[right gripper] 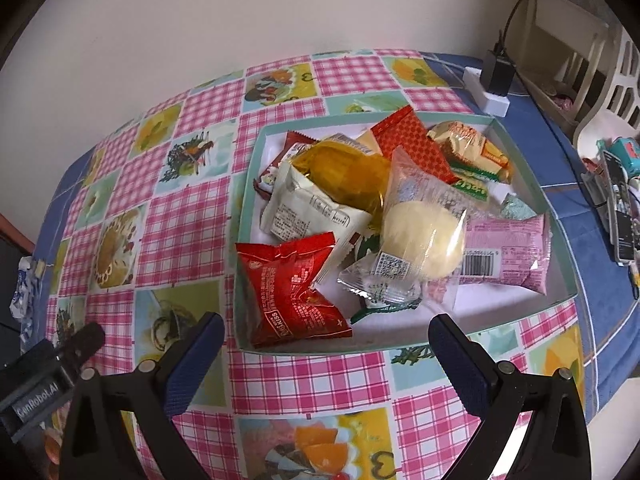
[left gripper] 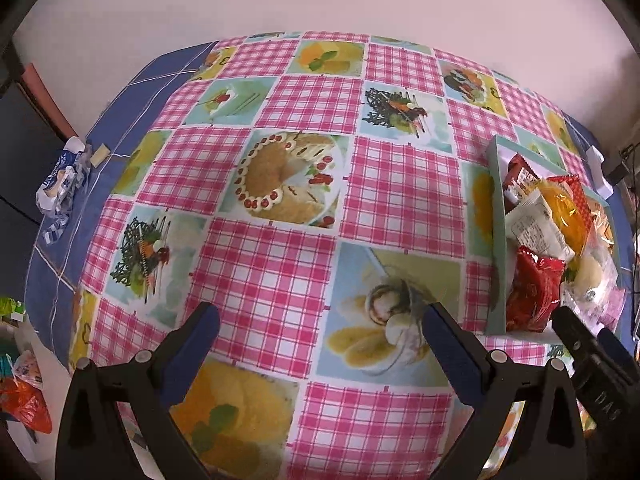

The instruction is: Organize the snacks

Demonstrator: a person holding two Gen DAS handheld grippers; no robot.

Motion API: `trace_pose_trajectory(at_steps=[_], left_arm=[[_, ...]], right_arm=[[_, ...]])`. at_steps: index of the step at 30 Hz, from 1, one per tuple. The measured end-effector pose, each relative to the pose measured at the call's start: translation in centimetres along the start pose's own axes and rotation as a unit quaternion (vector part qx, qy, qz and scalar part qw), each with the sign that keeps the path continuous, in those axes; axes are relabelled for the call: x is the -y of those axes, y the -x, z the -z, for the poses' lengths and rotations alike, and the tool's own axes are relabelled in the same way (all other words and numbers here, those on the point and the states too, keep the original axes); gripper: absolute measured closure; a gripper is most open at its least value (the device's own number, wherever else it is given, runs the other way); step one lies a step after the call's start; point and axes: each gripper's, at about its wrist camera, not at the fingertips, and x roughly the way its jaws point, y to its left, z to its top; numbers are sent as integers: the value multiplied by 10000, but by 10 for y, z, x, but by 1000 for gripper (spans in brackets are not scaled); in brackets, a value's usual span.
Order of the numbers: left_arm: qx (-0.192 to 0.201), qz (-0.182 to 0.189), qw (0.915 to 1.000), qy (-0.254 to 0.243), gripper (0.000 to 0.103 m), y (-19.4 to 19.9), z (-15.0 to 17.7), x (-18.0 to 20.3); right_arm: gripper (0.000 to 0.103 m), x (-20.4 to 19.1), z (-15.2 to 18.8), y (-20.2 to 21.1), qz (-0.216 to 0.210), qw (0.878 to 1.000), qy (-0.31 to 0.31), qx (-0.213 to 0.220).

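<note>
both tools gape wide, holding nothing: left tool [left gripper: 320, 336], right tool [right gripper: 326, 338]. crinkly red foil snack packet [right gripper: 294, 288] sits lower left in the shallow pale-green cardboard tray [right gripper: 250, 216]. probably light and slippery, so pinch its crimped edge.

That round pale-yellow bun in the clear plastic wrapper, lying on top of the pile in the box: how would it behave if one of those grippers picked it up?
The round pale-yellow bun in its clear wrapper would probably feel light and squash easily, since it looks soft. The glossy film may slip between the pads. Lying on other packets, it could slide when nudged.
</note>
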Motion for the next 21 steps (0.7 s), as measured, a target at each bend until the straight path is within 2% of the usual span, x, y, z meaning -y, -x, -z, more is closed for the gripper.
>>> trace_pose_trajectory(at_steps=[4, 11, 21], left_arm=[[-6, 65, 10000, 14, 2, 1, 2, -1], [-73, -137, 9999, 55, 2, -1, -1, -2], [-196, -171, 9997, -6, 2, -5, -3, 0]], right_arm=[[0, 0, 0, 2, 9, 10000, -3, 28], [0, 0, 0, 1, 33, 10000, -6, 13], [0, -7, 0, -2, 90, 9997, 203, -49]])
